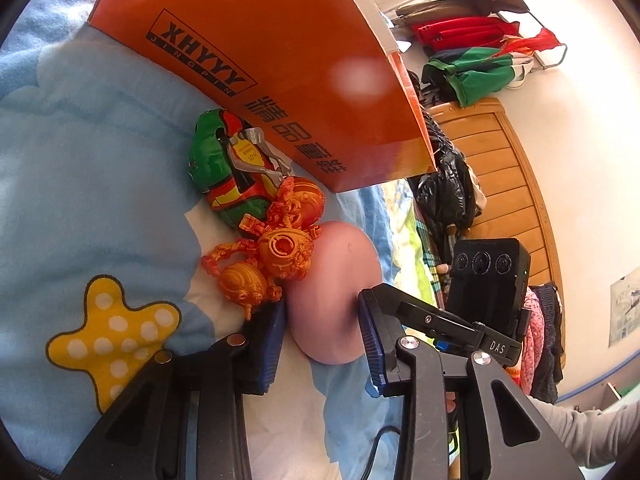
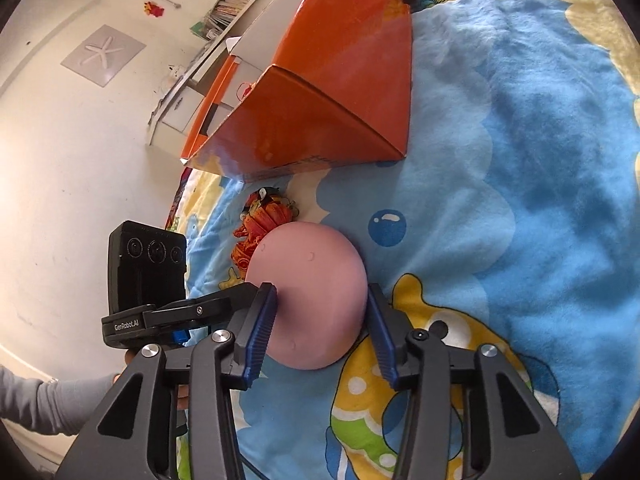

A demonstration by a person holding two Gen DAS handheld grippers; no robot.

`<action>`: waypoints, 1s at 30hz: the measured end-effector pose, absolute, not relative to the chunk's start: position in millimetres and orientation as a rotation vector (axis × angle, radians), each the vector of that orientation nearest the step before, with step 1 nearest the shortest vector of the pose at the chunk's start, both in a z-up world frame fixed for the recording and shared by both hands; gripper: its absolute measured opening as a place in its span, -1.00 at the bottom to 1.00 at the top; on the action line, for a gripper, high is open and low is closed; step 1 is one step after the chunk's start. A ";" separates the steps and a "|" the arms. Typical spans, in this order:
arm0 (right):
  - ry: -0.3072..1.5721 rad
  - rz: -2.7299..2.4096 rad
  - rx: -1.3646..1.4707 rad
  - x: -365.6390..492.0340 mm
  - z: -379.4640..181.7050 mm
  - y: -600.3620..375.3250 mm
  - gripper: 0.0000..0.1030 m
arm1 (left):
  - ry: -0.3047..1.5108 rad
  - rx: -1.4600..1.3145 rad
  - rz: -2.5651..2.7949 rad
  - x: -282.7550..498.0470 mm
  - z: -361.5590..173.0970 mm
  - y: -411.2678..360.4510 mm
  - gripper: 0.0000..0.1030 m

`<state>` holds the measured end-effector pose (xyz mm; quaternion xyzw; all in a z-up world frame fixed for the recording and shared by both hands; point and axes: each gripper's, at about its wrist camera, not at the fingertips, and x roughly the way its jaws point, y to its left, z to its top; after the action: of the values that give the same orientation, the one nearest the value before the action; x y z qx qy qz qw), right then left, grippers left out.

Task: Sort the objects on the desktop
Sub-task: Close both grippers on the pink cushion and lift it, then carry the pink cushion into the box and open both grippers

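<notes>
Both the left gripper (image 1: 322,344) and right gripper (image 2: 320,328) straddle a pink dome-shaped object (image 2: 310,296) on the blue cartoon blanket (image 2: 520,160), jaws open, pads near its flanks; contact cannot be confirmed. Smooth, matte and rounded, it looks light, perhaps soft and slip-prone, best pinched across its widest part. It lies beside orange jointed toys (image 1: 276,248), near the orange box (image 1: 280,60).

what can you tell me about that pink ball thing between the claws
The pink ball is a smooth, matte, rounded blob, slightly egg-shaped, with a few tiny dents and no print; it looks soft. It rests on the blue cartoon blanket, in front of the orange box. Both claws bracket it: the left claw and the right claw each have blue ribbed pads against or very near its sides. The orange jointed toys crowd its far side.
</notes>
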<state>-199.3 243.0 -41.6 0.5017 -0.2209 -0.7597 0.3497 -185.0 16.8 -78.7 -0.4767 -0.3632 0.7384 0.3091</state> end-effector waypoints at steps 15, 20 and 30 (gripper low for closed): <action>-0.510 -2.012 1.236 -219.8 14.3 207.7 -0.15 | -0.926 -1.192 1.986 -183.3 -32.2 5.0 -0.37; -0.471 -2.025 1.201 -228.9 34.9 202.8 -0.15 | -0.904 -1.169 2.004 -187.7 -5.0 -6.2 -0.36; -0.453 -2.048 1.107 -232.4 70.4 220.4 -0.15 | -0.875 -1.100 2.049 -217.7 52.4 -29.8 -0.36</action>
<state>-232.4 220.4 70.4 0.4326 -0.1771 -0.8003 0.3755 -217.7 -29.8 52.4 -0.4191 -0.3334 0.7806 0.3224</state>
